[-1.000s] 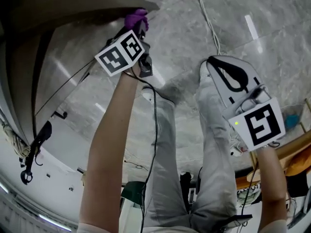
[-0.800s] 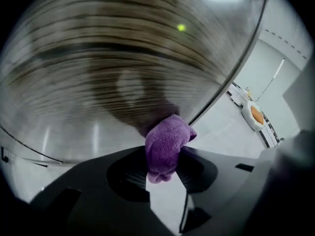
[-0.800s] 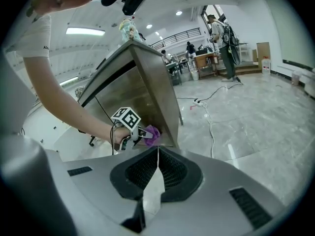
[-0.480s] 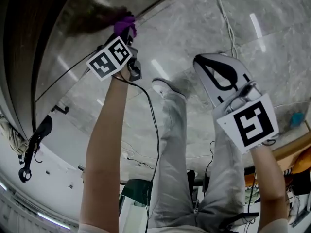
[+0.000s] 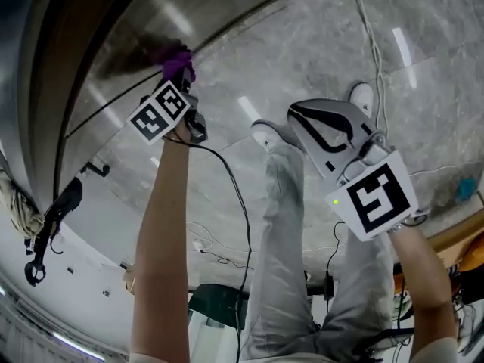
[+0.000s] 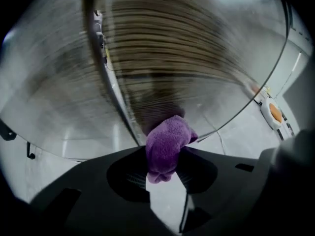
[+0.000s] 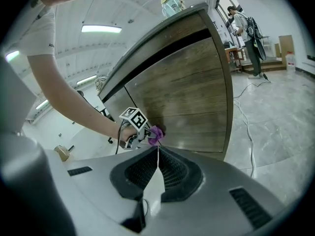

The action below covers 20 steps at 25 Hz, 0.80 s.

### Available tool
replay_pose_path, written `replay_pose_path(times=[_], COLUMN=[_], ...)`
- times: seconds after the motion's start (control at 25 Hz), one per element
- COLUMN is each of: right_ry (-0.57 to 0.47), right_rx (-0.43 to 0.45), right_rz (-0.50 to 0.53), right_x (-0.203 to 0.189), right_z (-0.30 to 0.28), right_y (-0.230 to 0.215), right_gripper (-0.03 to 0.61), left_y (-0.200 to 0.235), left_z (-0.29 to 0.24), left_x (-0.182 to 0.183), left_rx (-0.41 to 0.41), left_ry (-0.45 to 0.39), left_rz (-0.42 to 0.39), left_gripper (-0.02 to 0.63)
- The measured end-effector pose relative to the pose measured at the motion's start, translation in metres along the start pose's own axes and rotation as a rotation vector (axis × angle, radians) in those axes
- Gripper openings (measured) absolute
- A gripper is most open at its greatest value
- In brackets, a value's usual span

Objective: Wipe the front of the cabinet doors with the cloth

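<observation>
The cabinet door (image 7: 182, 92) blocks all travel ahead of the left hand-held gripper (image 6: 165, 154), whose cloth (image 6: 167, 139) touches it. The door face lies free left and right of the cloth. The right hand-held gripper (image 7: 157, 149) hangs over open floor (image 5: 318, 44), well apart from the door. A cable (image 5: 369, 36) crosses the far floor. The person's legs (image 5: 291, 240) stand between both.

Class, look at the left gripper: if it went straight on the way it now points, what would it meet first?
The cabinet door. The left gripper, shut on the purple cloth, points at its wooden front. The cloth looks at or nearly against it, though contact is unclear.
</observation>
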State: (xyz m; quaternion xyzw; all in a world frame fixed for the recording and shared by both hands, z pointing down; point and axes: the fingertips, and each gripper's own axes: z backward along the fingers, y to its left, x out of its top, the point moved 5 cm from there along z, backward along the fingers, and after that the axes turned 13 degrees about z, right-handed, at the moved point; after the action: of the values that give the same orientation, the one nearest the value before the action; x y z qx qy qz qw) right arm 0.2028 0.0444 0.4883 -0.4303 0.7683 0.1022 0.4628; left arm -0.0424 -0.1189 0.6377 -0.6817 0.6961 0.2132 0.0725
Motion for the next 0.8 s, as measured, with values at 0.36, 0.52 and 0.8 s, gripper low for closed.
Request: replay_pose_path(times=[0.36,0.52,0.8], right_ry=[-0.027,-0.021,0.020], right_rx=[0.028,0.026,-0.063], right_rz=[0.001,0.002,-0.026], right_x=[0.010,-0.003,-0.047], right_z=[0.007,0.030,0.093], right_y=[-0.006,-0.031,-0.110], right_gripper=[0.029,0.029,0.029], left_y=[0.028,-0.016,-0.158], left_z=[0.016,0.000,-0.056], left_x=[-0.008,-0.029,-0.047], left_rx=[0.130,0.098,-0.042], left_ry=[-0.007,0.031,0.070], left_rz=[0.017,-0.034,-0.065], left_gripper=[0.140,0.140,0.141])
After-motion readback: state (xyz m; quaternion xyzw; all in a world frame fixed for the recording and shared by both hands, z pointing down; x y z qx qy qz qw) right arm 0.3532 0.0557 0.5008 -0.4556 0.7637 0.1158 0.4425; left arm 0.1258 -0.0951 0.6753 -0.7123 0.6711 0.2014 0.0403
